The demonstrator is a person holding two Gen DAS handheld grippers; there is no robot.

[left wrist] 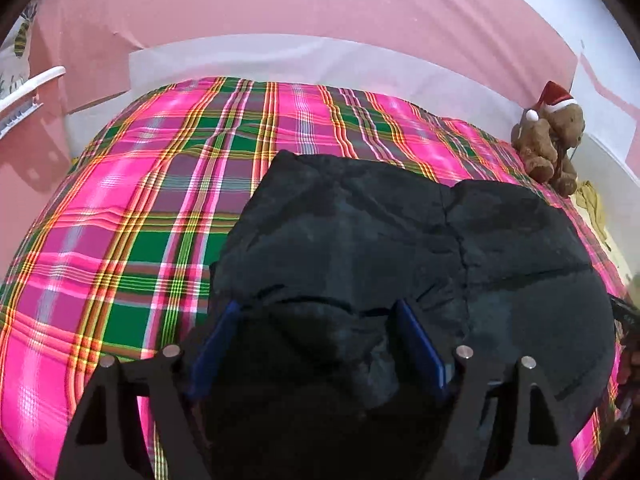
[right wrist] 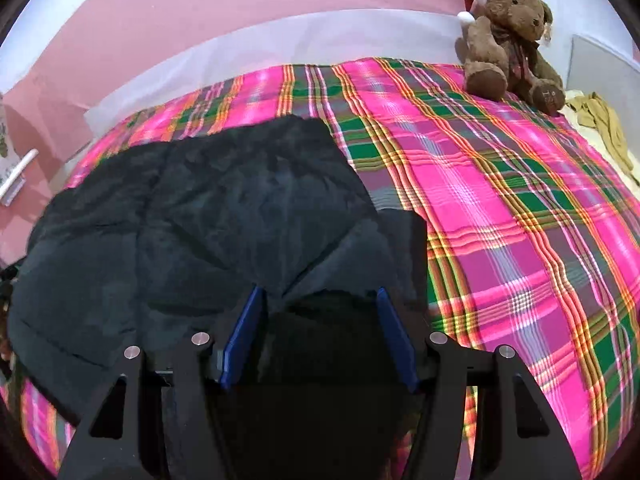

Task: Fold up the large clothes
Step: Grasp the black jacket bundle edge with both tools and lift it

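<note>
Left wrist: left tongs have a thick bunch of the dark jacket between the blue pads, apparently clamped on it. The jacket lies spread on the plaid bedspread. Risk: the padded fabric is bulky and could slip out if pulled unevenly.

Right wrist: right tongs look clenched on the jacket's near edge too. Risk: if the two hands travel unequally, the fold skews. Teddy bear is well clear.
</note>
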